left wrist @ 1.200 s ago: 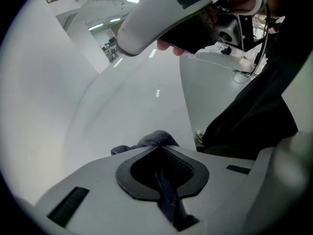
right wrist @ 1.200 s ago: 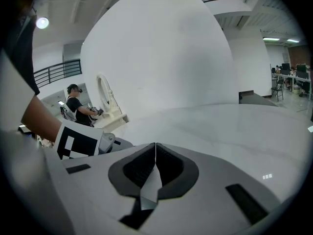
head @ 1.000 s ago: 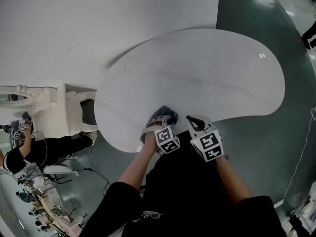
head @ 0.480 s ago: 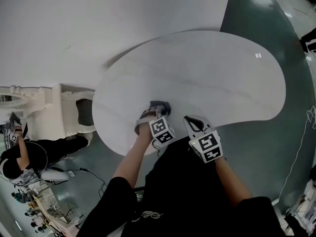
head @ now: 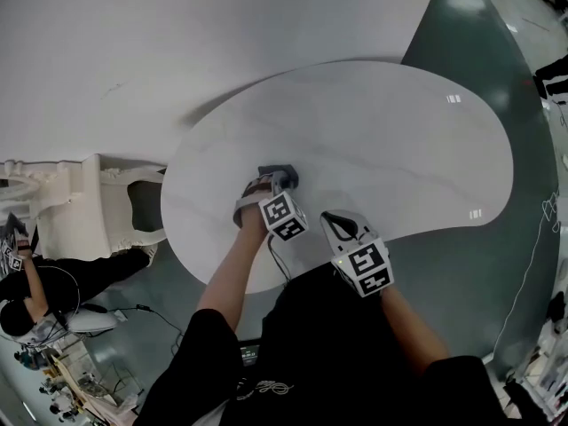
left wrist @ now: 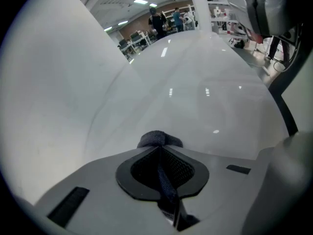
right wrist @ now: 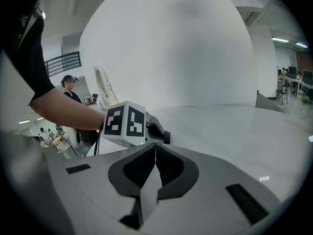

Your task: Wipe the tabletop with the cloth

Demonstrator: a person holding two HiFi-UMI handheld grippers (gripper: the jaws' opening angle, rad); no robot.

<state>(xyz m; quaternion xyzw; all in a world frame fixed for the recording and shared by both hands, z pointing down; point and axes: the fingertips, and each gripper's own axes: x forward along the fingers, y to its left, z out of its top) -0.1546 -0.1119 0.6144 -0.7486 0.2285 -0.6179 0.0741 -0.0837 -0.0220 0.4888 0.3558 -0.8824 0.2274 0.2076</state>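
A dark grey cloth (head: 278, 177) (left wrist: 157, 140) lies bunched on the white kidney-shaped tabletop (head: 382, 140), toward its left part. My left gripper (head: 275, 185) (left wrist: 161, 153) points steeply down at the table and is shut on the cloth, a strip of it pinched between the jaws. My right gripper (head: 340, 222) (right wrist: 155, 148) hovers over the table's near edge, to the right of the left one. Its jaws are shut with nothing between them. In the right gripper view the left gripper's marker cube (right wrist: 124, 123) sits just ahead.
A white carved chair (head: 89, 193) stands left of the table. A white wall (head: 177, 43) runs behind it. A person in black (head: 27, 291) crouches at the far left on the dark green floor (head: 524, 273). Cables (head: 160, 313) trail near my feet.
My left gripper has slid the cloth away from the near edge, up and to the left across the tabletop. The right gripper has drifted slightly left along the edge.
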